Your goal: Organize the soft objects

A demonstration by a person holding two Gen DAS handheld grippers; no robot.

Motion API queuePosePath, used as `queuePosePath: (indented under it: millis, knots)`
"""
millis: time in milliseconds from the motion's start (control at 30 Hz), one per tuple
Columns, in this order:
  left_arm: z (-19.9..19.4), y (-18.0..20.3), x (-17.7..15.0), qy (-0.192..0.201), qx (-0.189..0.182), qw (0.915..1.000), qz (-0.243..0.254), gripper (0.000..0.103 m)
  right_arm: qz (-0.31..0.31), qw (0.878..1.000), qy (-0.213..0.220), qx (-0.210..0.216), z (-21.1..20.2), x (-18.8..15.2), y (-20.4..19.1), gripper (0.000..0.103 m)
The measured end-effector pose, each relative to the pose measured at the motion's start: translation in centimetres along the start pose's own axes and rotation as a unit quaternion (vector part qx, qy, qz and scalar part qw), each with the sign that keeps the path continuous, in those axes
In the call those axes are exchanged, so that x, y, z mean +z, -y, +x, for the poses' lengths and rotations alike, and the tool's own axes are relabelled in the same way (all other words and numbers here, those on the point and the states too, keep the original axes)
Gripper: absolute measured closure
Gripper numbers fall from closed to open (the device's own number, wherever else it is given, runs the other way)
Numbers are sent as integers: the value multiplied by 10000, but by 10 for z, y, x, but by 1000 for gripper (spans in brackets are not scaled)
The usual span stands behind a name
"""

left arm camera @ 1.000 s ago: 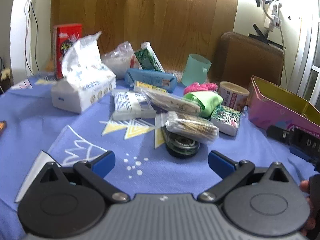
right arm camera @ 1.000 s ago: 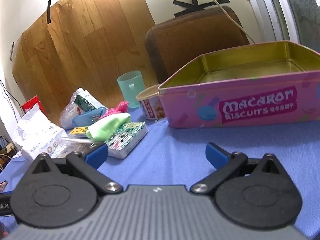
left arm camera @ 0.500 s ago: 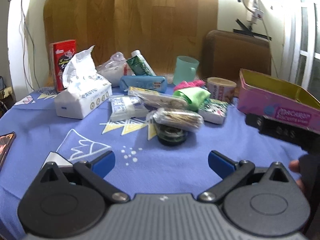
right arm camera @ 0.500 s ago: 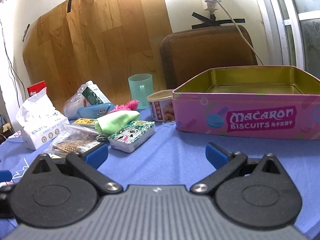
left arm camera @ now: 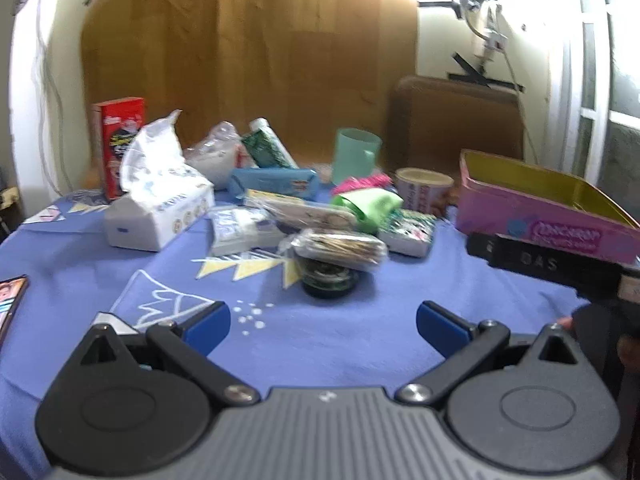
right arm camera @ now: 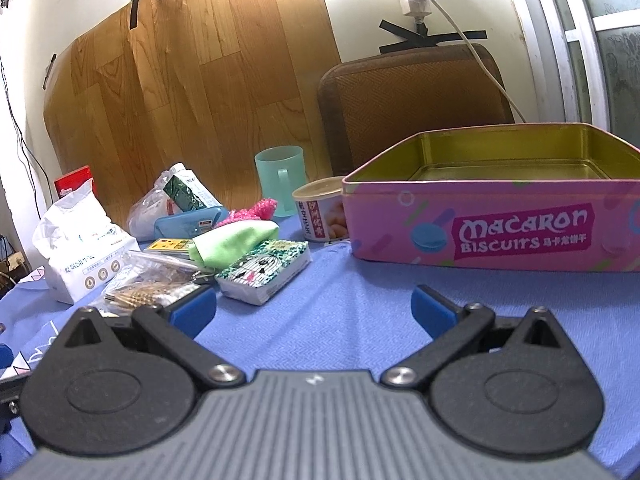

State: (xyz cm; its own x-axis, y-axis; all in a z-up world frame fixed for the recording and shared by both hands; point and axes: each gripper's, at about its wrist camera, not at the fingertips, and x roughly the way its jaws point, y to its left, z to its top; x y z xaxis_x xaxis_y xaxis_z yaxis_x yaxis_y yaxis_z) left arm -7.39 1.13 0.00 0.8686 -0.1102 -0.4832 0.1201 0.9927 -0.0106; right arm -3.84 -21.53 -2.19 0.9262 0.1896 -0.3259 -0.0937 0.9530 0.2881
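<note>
Both views pull back: left tongs and right tongs hover apart, empty; green cloth sits mid-bench beside, seemingly touching, tissue pack; approach it low.

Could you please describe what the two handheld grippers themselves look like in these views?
Both match: the left gripper and right gripper each have a ribbed grey body with a small white mark, two black round-based linkage arms with silver pivot screws, and blue fingertips. In the left view, the right gripper's black side shows pale letters, "DAS".
</note>
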Motion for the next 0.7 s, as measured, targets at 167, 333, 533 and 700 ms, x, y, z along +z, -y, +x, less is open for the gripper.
queuePosePath:
  millis: [167, 333, 533, 700]
  knots:
    - [-2, 8, -3, 7, -230, 9996, 165, 0, -2, 10000, -8, 7, 0, 0, 0, 0]
    - [-3, 2, -2, 58, -265, 9996, 82, 0, -13, 10000, -31, 20, 1, -1, -1, 0]
    - [2, -4, -1, -8, -97, 9999, 76, 0, -34, 10000, -32, 14, 1, -1, -2, 0]
    - [3, -6, -1, -33, -188, 9998, 24, 0, -62, 10000, -50, 32, 1, -1, -2, 0]
